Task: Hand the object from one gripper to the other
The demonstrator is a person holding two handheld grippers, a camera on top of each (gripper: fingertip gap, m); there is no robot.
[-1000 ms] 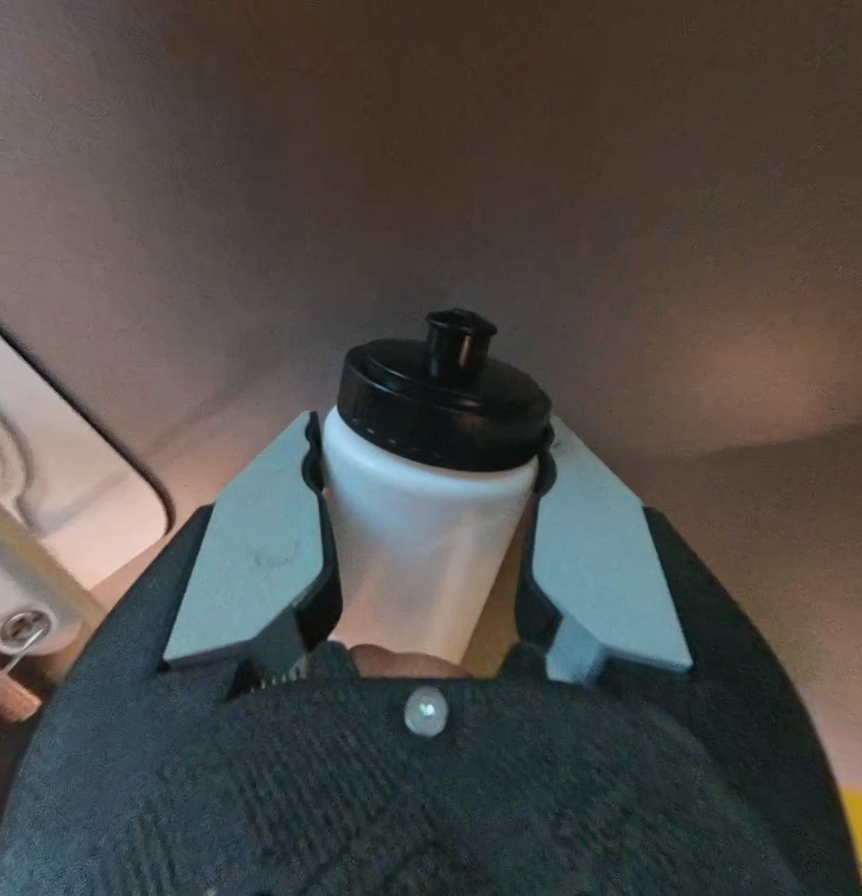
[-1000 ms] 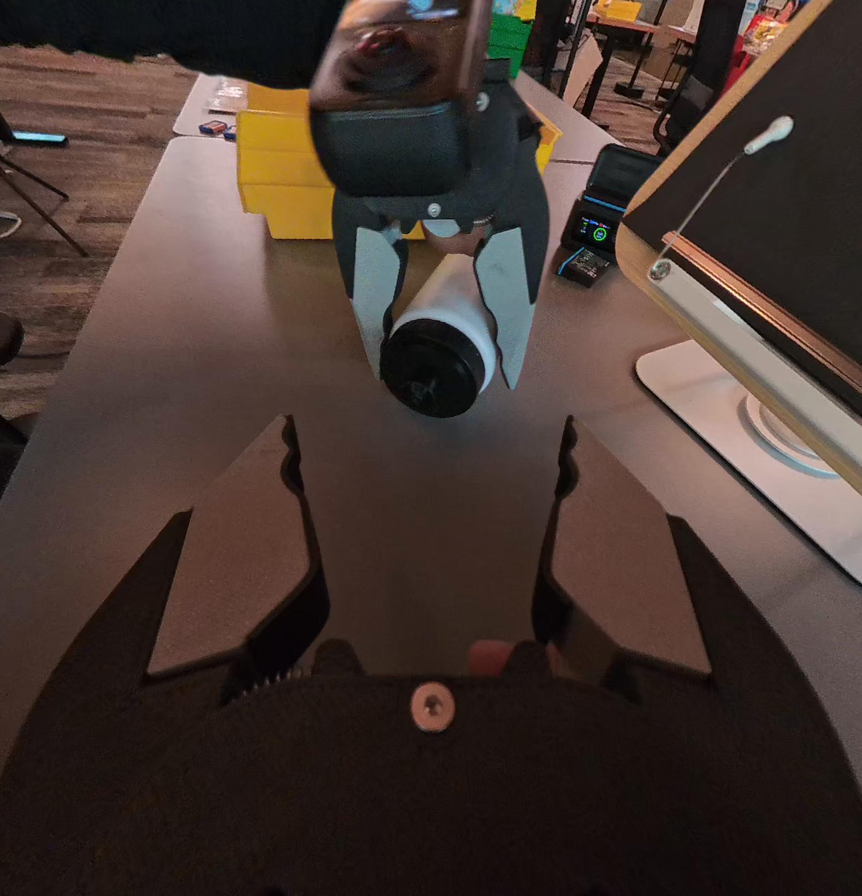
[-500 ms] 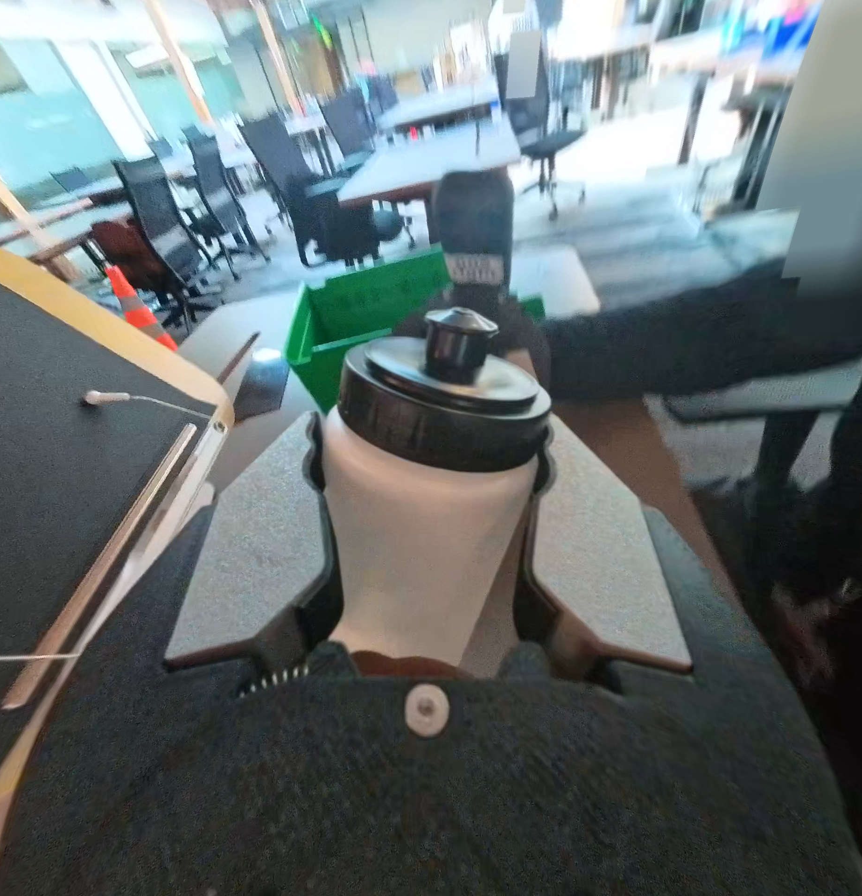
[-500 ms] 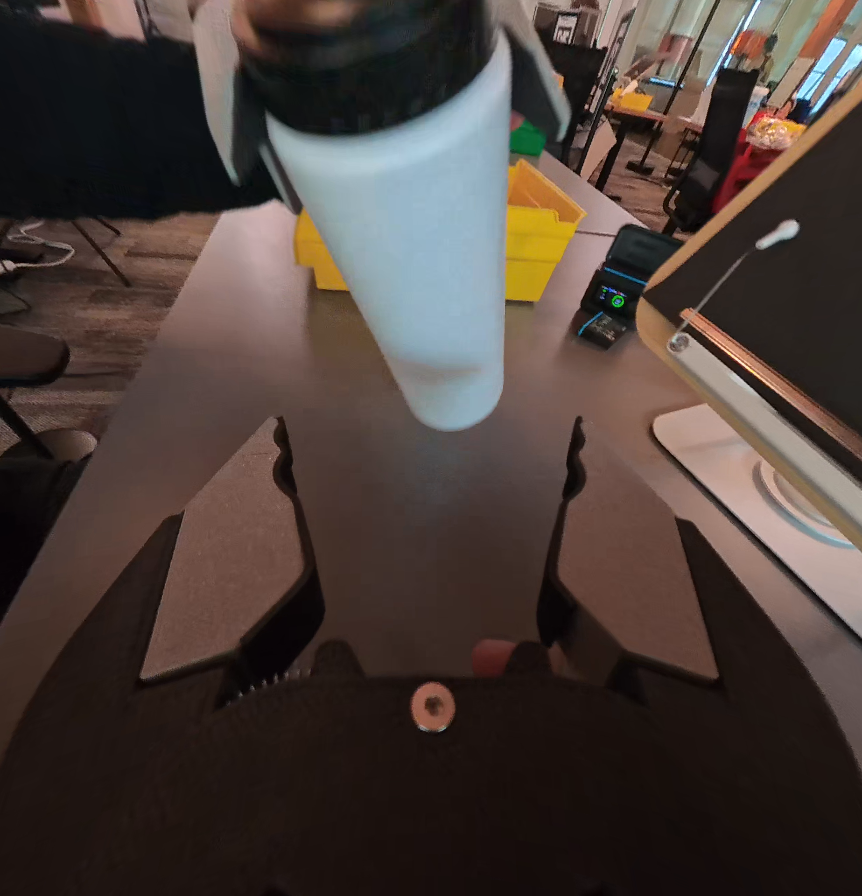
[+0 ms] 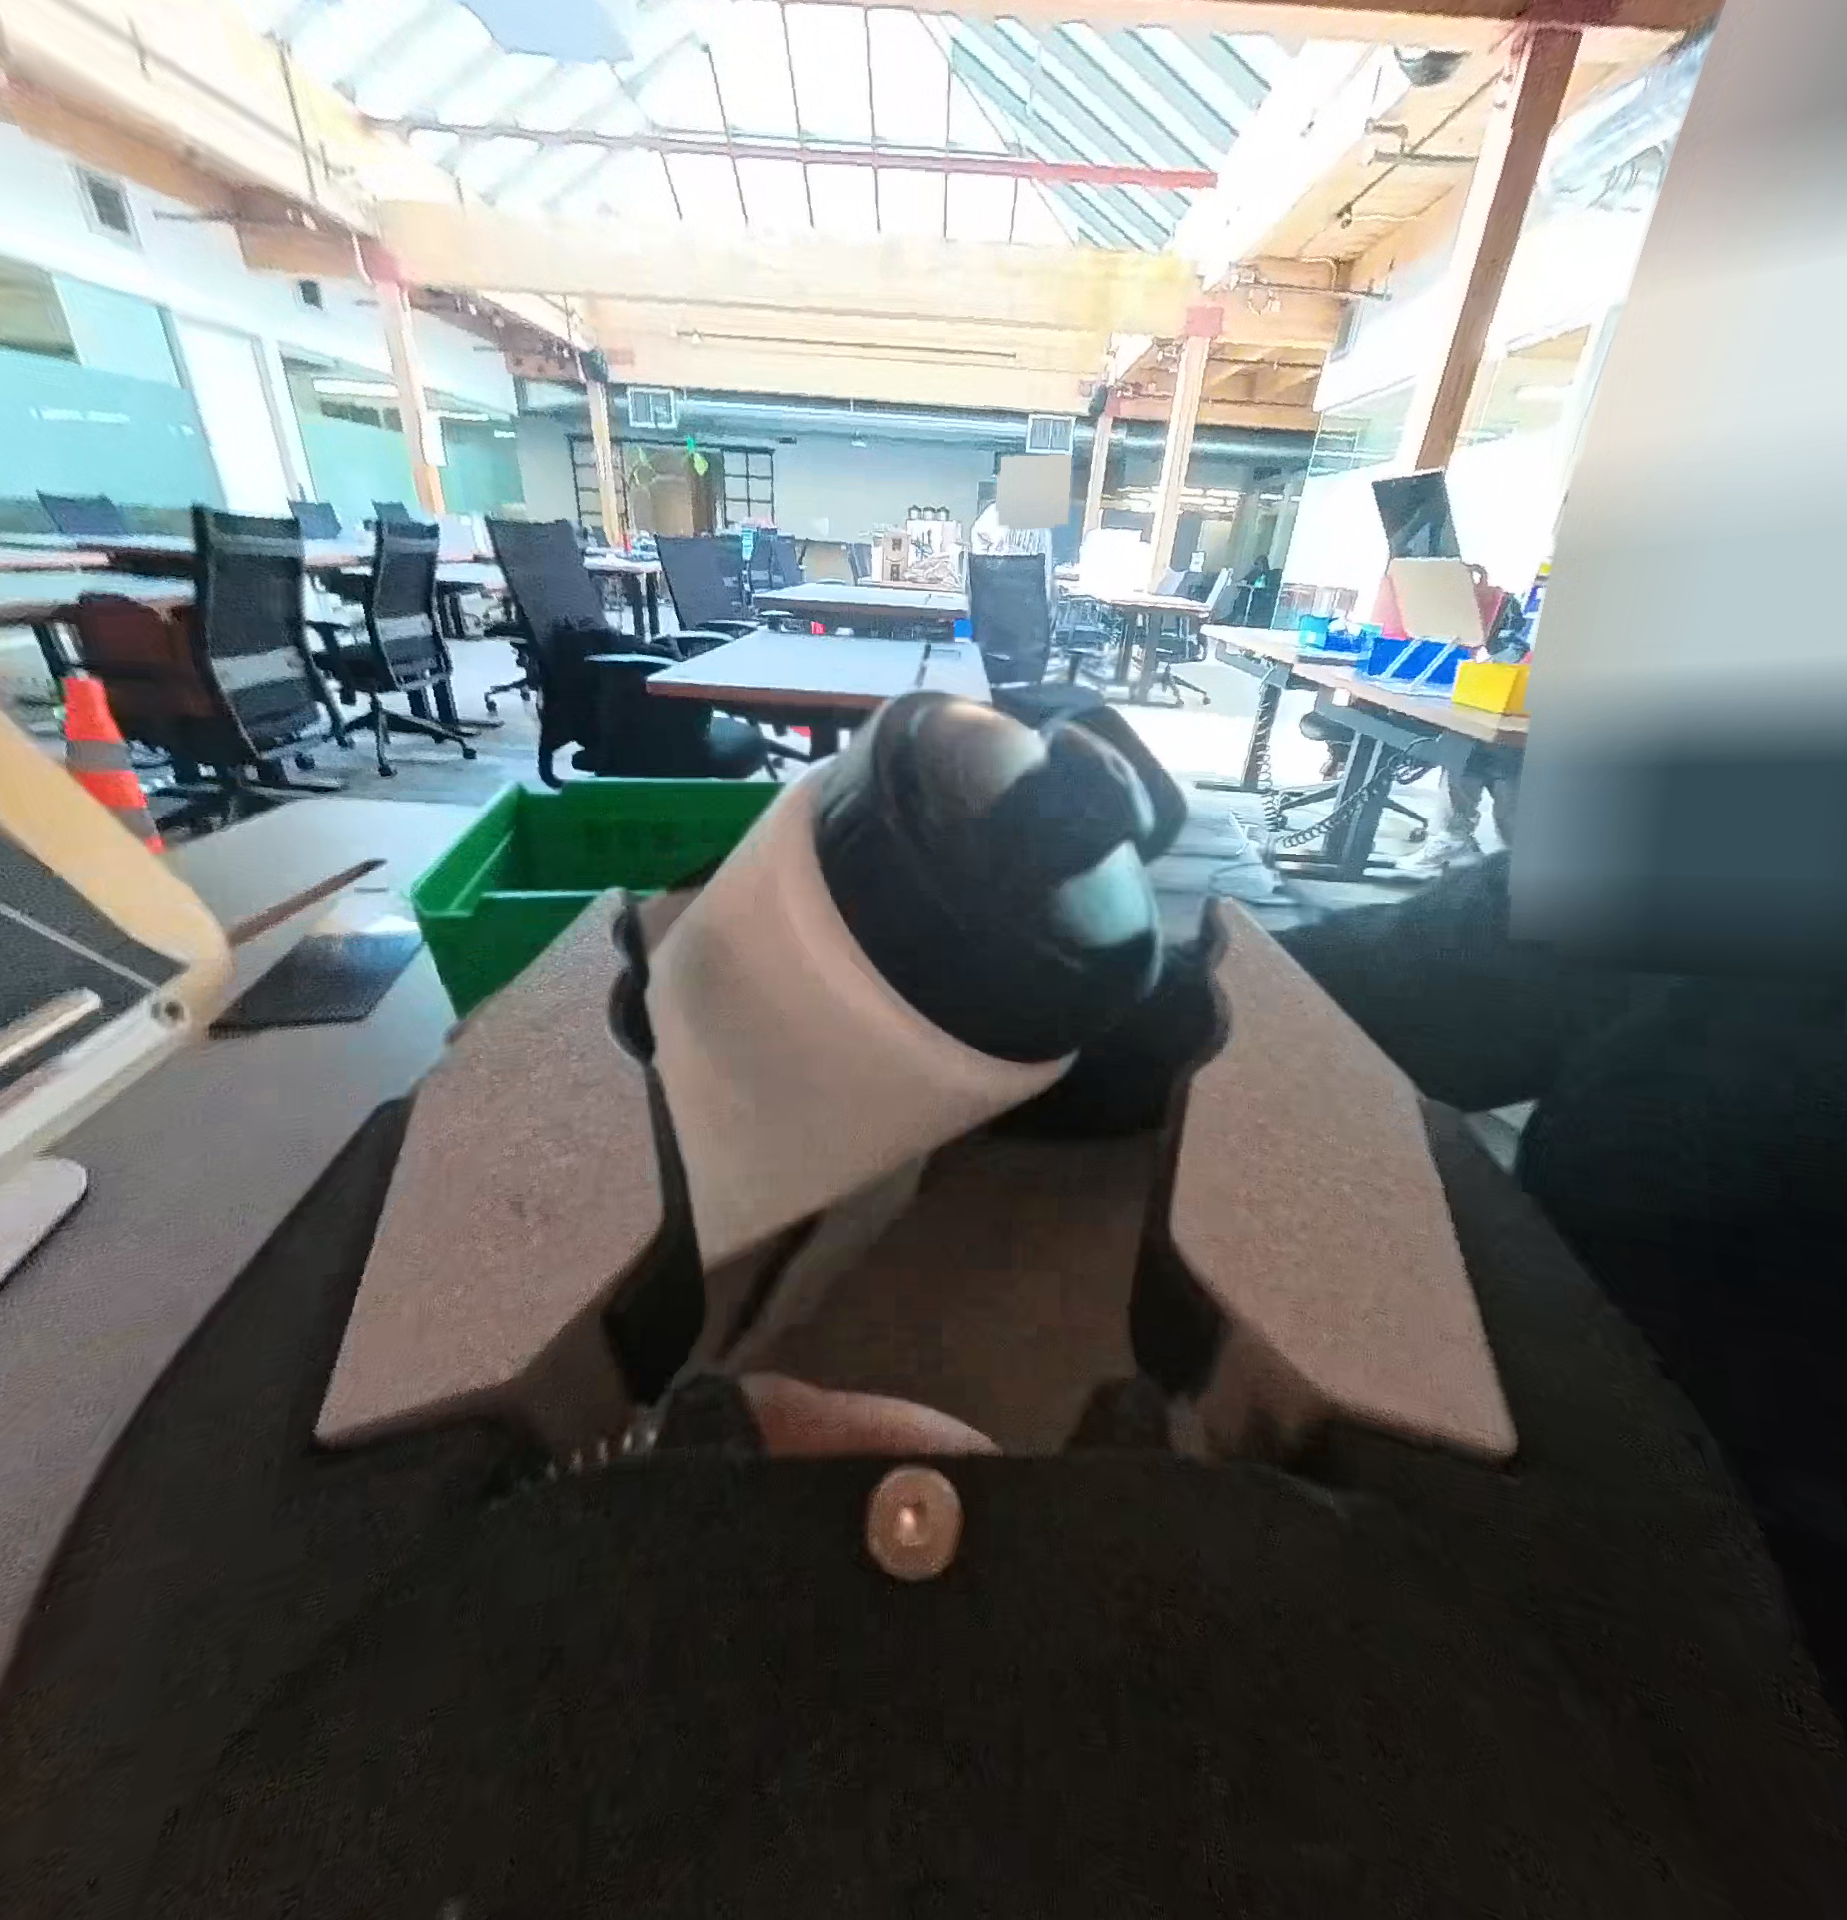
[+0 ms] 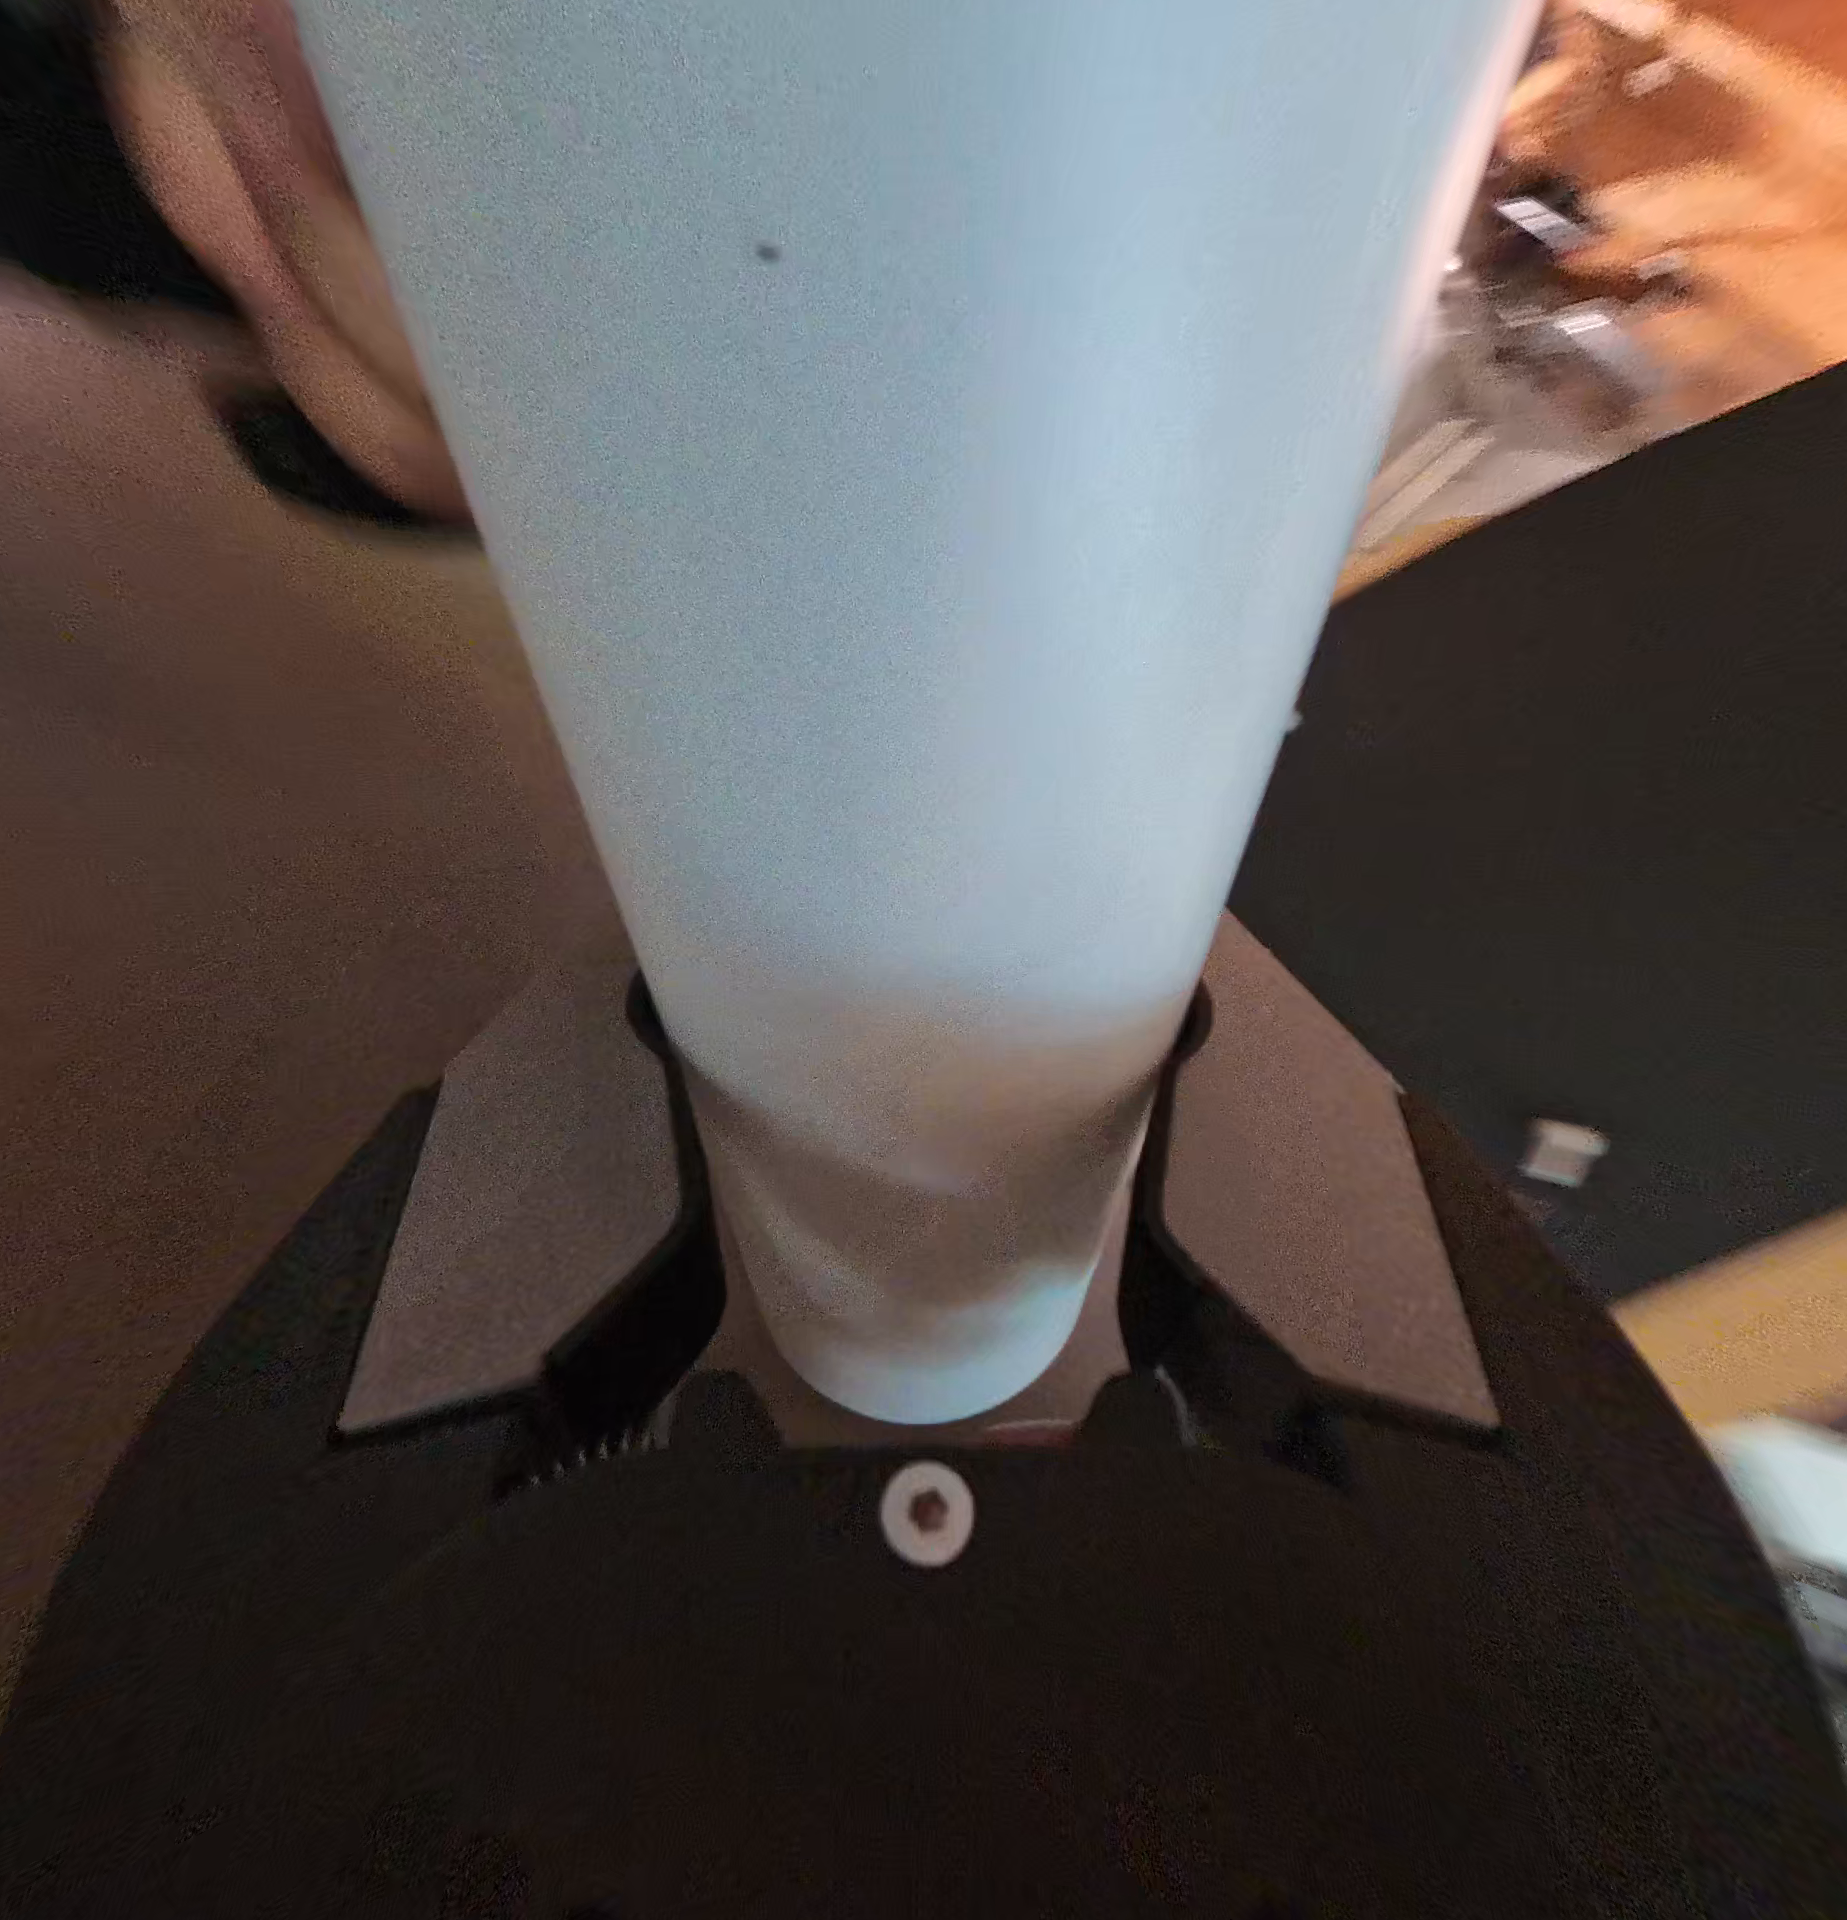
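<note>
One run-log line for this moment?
phase: handover | left gripper: open | right gripper: shut on bottle base | bottle tilted

I count one white bottle with one black cap. I hold two tools: my left tool and my right tool, each with two fingers. On my worktop stands one green bin. Farther off I see one orange cone, one yellow bin and at least four black office chairs; the rest are too small to count.
</note>
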